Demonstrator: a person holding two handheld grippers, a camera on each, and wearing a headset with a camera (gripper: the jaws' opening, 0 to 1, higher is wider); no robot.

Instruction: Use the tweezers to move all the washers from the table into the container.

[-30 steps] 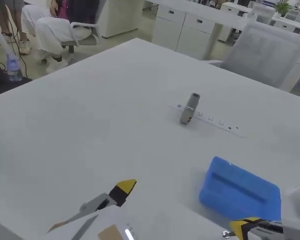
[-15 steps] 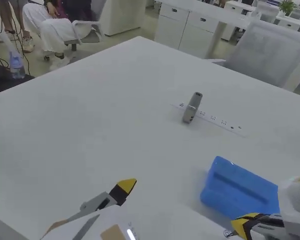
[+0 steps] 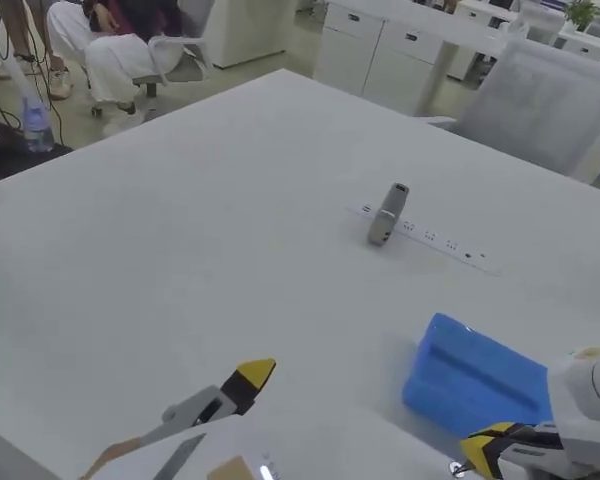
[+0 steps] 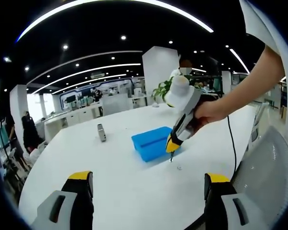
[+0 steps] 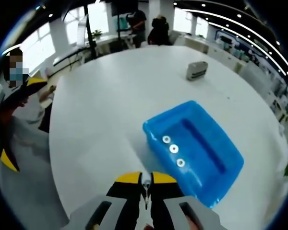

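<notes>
Three washers (image 5: 173, 148) sit in the blue container (image 5: 218, 160) beyond the jaws of the right gripper (image 5: 145, 178), clenched on blurry tweezers (image 5: 145, 194) over the white office table (image 5: 96, 110); the left gripper (image 4: 147, 176) has its jaws released.

**Container just ahead of the right claw, washers inside**

The right gripper (image 5: 145, 178) pinches the tweezers (image 5: 145, 191) between its jaws. The container (image 5: 209, 143) sits on the table (image 5: 101, 110) just ahead of it and slightly right. Three washers (image 5: 173, 148) lie in a row inside, along the side nearer this claw. A small device (image 5: 197, 70) lies well beyond the container. Ahead of the spread-jawed left gripper (image 4: 148, 177) lies the container, with the device farther back to its left.
</notes>
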